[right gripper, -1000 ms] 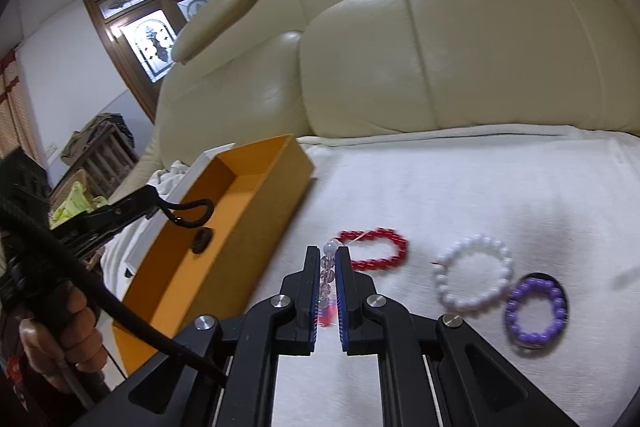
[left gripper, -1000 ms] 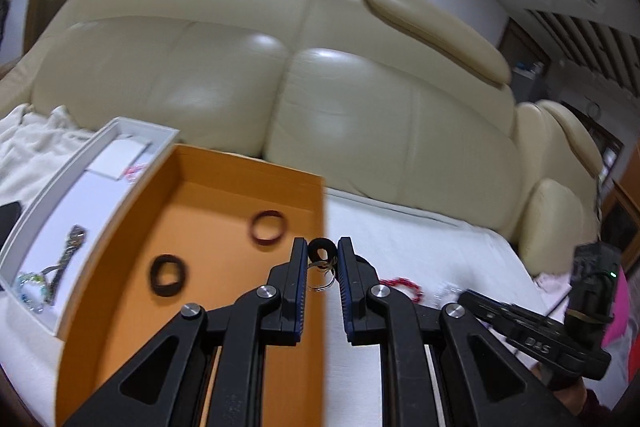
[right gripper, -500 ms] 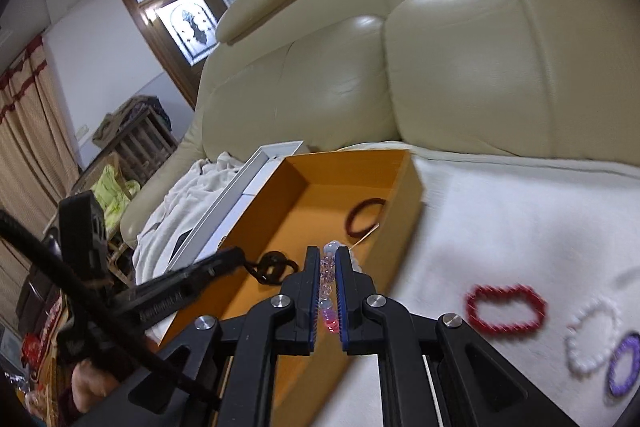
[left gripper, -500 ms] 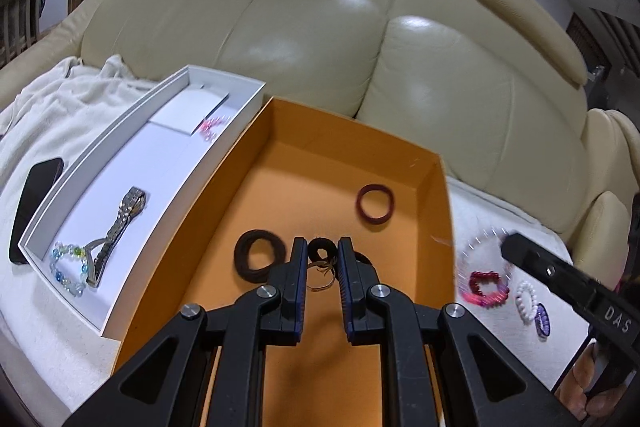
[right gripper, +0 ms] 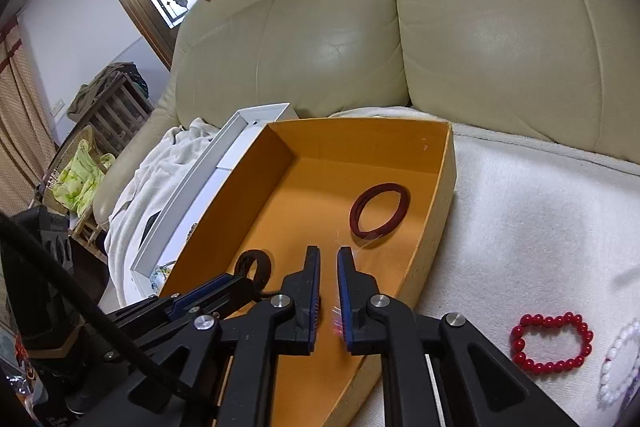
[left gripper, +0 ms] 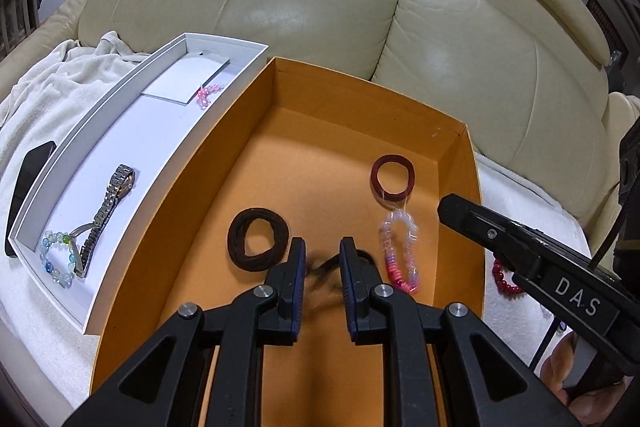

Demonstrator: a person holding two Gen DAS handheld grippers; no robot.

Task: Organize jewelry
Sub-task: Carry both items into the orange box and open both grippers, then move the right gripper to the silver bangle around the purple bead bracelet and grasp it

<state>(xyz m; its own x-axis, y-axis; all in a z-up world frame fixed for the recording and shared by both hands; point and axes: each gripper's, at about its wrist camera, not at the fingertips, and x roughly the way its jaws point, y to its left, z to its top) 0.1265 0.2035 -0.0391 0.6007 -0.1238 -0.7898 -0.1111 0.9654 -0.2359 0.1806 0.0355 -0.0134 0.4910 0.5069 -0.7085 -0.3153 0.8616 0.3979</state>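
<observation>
An orange box [left gripper: 276,131] lies on the white-covered sofa seat, also in the right wrist view [right gripper: 444,179]. Inside lie a black hair tie [left gripper: 258,239], a dark red hair tie [left gripper: 393,174] [right gripper: 379,210] and a clear-and-pink bead bracelet [left gripper: 400,251]. My left gripper [left gripper: 322,263] is open over the box floor, with a blurred black hair tie [left gripper: 324,269] dropping between its fingers. My right gripper [right gripper: 328,271] is open and empty above the box's right side; its finger [left gripper: 520,247] crosses the left wrist view.
A white tray [left gripper: 224,45] left of the box holds a metal watch [left gripper: 108,203], a blue-green bead bracelet [left gripper: 56,259] and pink beads [left gripper: 208,93]. A red bead bracelet [right gripper: 552,343] and a white one [right gripper: 620,367] lie on the cloth right. A black phone [left gripper: 28,183] lies left.
Both grippers have come over the orange box and opened. The right one has let go of the clear-and-pink bracelet, which now lies in the box. The left one has released the black hair tie.
</observation>
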